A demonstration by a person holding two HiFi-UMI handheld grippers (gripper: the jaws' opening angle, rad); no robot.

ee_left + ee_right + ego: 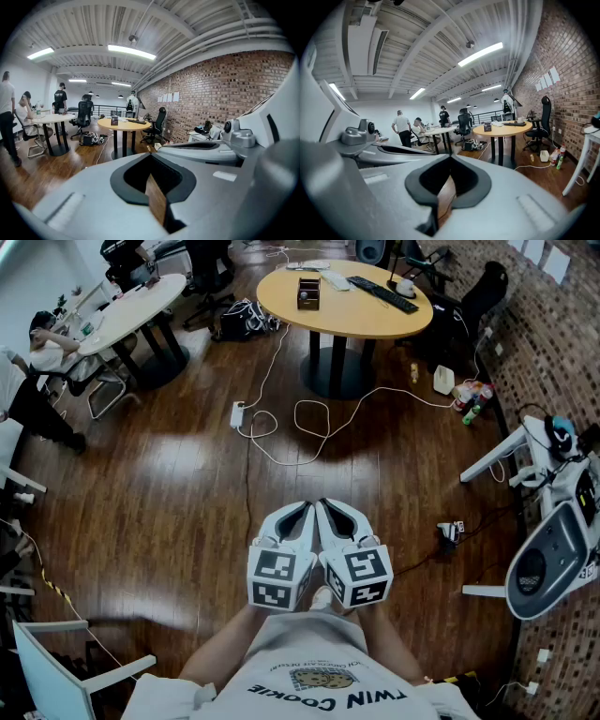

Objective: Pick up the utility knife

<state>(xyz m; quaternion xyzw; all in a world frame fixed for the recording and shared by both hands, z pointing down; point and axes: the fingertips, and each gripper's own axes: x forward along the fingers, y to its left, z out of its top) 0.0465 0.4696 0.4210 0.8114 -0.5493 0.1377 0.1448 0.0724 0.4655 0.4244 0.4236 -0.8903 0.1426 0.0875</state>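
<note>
The knife does not show in any view, so I cannot say what it looks like, what colour it is, or if its blade is out. I cannot tell where it lies either. My best guess is the yellow round table far in front of the person, because small things lie on it: a long black keyboard, a small dark box and some pale bits too tiny to name. The knife may be one of those, or it may be out of sight.

Nearer in, the brown wood floor has white wires that curl from the table leg toward the person. A brick wall runs along the right side.

Closest of all are the two claws. The left claw and the right claw sit side by side, touching, just in front of the person's white shirt. They point ahead and a little down, toward the floor and the table. Each claw is closed tight, tips pressed together, with nothing inside. Through the dark hole behind the tips you only see floor.

I think they are held like this because the job has not started. Closed and tucked near the body looks like a ready pose. To get the knife, the person must find it first, go to it, and spread one claw's tips.
</note>
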